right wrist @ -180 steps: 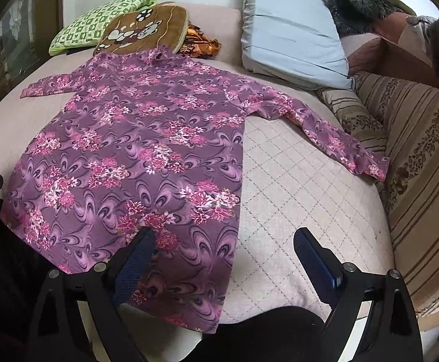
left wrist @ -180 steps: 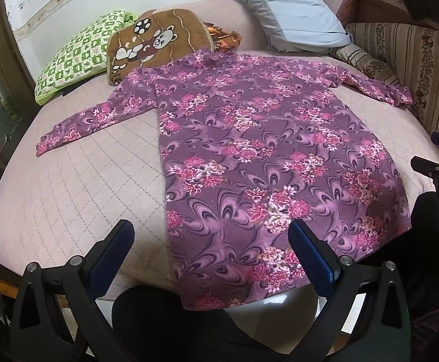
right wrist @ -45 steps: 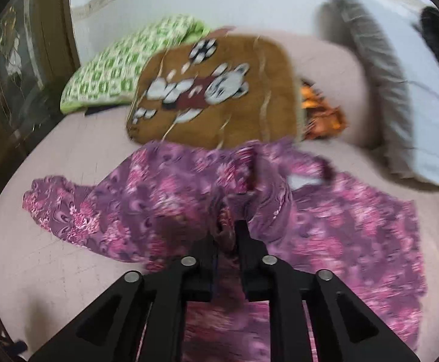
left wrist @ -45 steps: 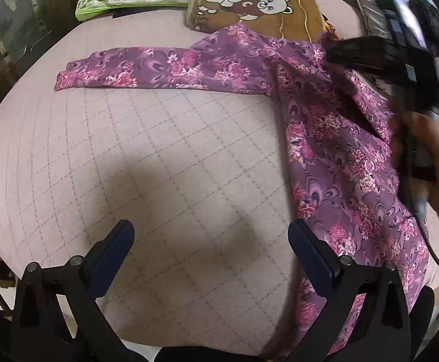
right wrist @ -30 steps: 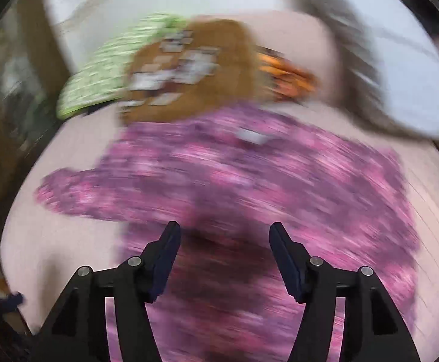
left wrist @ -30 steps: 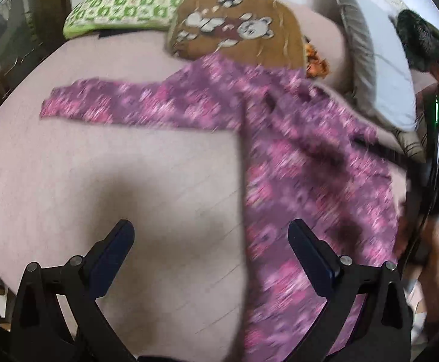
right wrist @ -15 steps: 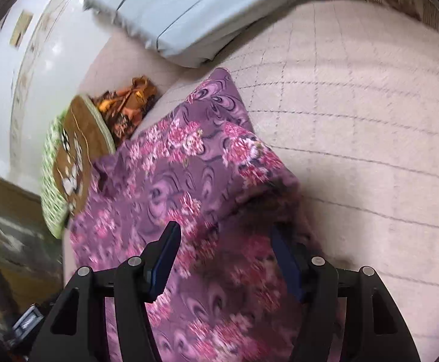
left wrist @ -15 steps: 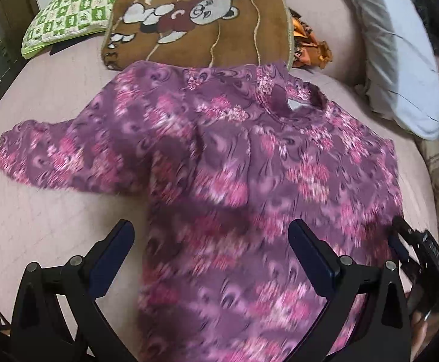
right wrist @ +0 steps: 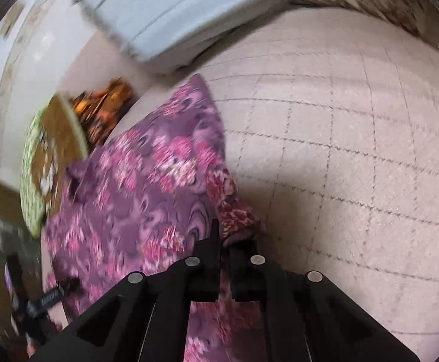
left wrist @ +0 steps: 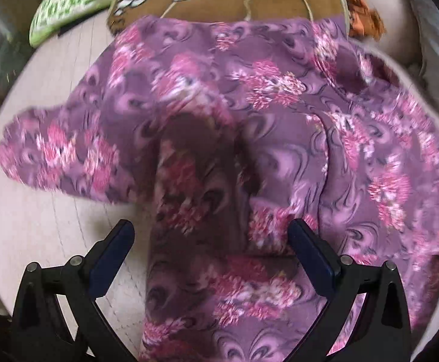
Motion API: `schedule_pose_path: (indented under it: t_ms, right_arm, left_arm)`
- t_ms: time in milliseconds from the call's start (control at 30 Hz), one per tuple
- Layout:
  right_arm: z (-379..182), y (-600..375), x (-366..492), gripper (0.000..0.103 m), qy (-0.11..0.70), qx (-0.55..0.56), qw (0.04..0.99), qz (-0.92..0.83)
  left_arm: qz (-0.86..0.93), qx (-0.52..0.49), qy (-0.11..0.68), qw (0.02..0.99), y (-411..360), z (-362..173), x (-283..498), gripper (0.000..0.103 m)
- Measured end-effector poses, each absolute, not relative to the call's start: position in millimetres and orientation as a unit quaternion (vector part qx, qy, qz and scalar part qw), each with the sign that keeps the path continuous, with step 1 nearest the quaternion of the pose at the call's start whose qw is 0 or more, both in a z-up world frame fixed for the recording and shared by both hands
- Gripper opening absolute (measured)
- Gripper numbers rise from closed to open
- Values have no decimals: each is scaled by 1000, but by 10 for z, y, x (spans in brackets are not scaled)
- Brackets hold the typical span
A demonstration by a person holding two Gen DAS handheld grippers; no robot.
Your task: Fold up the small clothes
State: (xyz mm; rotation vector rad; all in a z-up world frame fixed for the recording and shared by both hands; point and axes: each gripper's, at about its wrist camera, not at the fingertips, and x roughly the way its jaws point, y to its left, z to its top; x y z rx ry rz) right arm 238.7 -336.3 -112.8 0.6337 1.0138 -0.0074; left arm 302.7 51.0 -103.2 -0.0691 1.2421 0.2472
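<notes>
Purple floral knit top (left wrist: 279, 126), soft and light, drapes limply as my right gripper (right wrist: 225, 252) pinches its sleeve edge while my left gripper (left wrist: 210, 238) hovers wide open, empty.

Dress (left wrist: 279, 138): soft matt floral cloth. Bedspread (right wrist: 355, 157): quilted, nubbly matt cloth. Left gripper (left wrist: 212, 250): matt black plastic, metal rivets.

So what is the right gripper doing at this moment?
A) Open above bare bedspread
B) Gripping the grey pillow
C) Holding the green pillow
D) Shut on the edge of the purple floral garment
D: the right gripper has its fingers pressed together, with a fold of the purple floral garment pinched between them.
</notes>
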Motion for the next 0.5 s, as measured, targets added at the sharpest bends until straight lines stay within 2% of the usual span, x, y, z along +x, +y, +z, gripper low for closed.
schedule_pose_path:
  t_ms: [167, 233, 267, 300, 400, 500]
  right_arm:
    - [-706, -3313, 2272, 15, 443, 285, 849, 46]
    - [-543, -3333, 2338, 29, 408, 277, 869, 43]
    - [-507, -3336, 2410, 31, 397, 277, 874, 39]
    - [-513, -3330, 2485, 35, 396, 277, 874, 41]
    - [-691, -3288, 2708, 35, 418, 261, 870, 26]
    - [-1057, -3259, 2836, 32, 458, 234, 858, -6]
  left_arm:
    - [100, -78, 545, 828, 725, -690, 2864, 102]
    - [97, -104, 532, 834, 736, -559, 2875, 102]
    - [93, -113, 529, 836, 709, -519, 2894, 102]
    - [87, -117, 525, 838, 661, -495, 2925, 102]
    - [87, -99, 527, 840, 477, -590, 3056, 102]
    - [110, -78, 552, 823, 434, -917, 3208, 102]
